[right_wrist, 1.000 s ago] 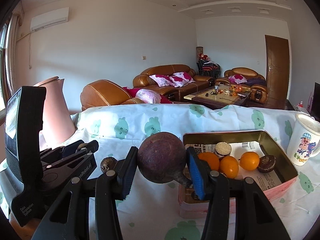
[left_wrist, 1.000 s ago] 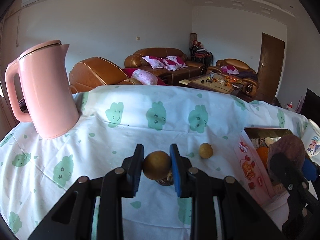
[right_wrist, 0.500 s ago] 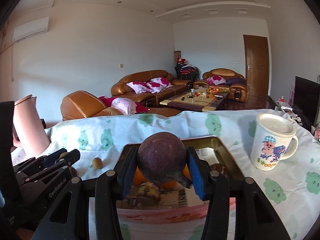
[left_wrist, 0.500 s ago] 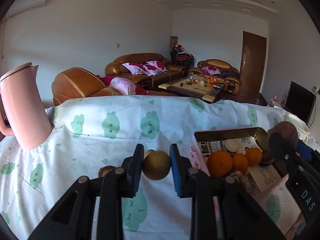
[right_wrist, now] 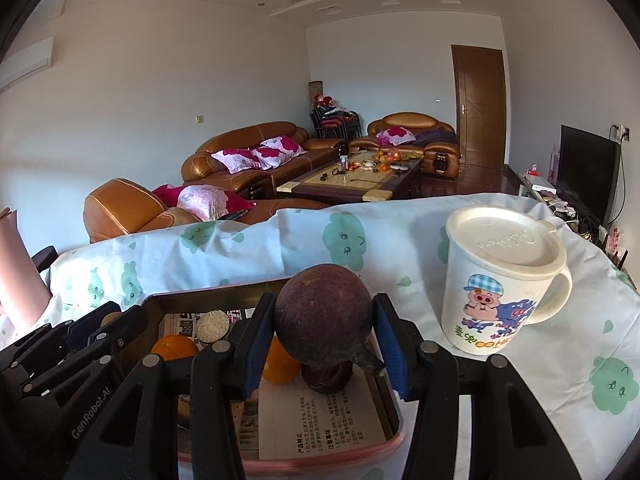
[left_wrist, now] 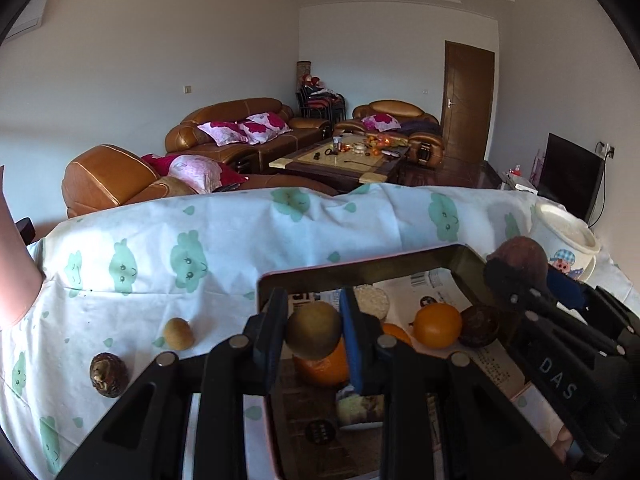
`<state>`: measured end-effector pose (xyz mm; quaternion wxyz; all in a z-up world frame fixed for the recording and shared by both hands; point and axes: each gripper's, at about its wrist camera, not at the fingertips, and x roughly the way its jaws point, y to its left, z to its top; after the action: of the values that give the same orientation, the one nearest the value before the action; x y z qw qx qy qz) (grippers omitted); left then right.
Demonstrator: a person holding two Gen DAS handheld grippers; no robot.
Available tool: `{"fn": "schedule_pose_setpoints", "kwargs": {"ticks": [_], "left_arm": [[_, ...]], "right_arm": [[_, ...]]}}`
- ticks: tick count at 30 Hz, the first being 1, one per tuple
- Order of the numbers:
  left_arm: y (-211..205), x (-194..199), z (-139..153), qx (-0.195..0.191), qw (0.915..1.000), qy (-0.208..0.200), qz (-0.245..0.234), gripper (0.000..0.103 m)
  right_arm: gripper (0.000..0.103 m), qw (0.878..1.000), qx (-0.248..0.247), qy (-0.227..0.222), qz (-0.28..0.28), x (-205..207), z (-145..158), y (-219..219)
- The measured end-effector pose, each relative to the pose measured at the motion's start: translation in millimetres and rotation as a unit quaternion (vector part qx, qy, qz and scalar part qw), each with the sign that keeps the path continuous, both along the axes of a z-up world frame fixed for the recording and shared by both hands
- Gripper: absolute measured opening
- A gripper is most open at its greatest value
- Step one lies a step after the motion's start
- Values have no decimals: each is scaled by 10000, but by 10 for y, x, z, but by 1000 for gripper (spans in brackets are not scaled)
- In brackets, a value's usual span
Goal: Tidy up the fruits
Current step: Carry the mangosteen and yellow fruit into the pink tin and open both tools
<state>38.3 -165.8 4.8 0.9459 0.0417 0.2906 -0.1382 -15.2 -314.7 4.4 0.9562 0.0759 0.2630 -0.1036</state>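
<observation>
My left gripper (left_wrist: 313, 335) is shut on a small brown-green round fruit (left_wrist: 313, 330) and holds it over the left part of the pink tin tray (left_wrist: 360, 270). My right gripper (right_wrist: 324, 330) is shut on a dark purple round fruit (right_wrist: 323, 312) and holds it over the tray's right part (right_wrist: 390, 400). The right gripper also shows in the left wrist view (left_wrist: 520, 264). In the tray lie oranges (left_wrist: 436, 326), a dark fruit (left_wrist: 480, 326) and a pale round cake (left_wrist: 372, 300). On the cloth left of the tray lie a small tan fruit (left_wrist: 179, 333) and a dark scaly fruit (left_wrist: 108, 374).
A white lidded mug with a pig picture (right_wrist: 504, 276) stands right of the tray. A pink kettle (left_wrist: 12, 264) is at the far left. The table has a white cloth with green clouds (left_wrist: 160, 256). Sofas and a coffee table lie beyond.
Both grippers have moved right and forward with their fruits, from beside the tray to above it. The kettle has slid almost out of view at the left.
</observation>
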Motion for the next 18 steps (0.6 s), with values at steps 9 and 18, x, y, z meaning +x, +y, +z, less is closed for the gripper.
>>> {"fn": "schedule_pose_setpoints", "kwargs": {"ticks": [9, 18], "left_arm": [[-60, 41, -106, 130, 9998, 157, -25, 28], [-22, 32, -116, 107, 9998, 178, 13, 28]], "right_arm": [[52, 9982, 63, 339, 495, 92, -106, 118], [52, 9951, 464, 328, 806, 102, -114, 68]]}}
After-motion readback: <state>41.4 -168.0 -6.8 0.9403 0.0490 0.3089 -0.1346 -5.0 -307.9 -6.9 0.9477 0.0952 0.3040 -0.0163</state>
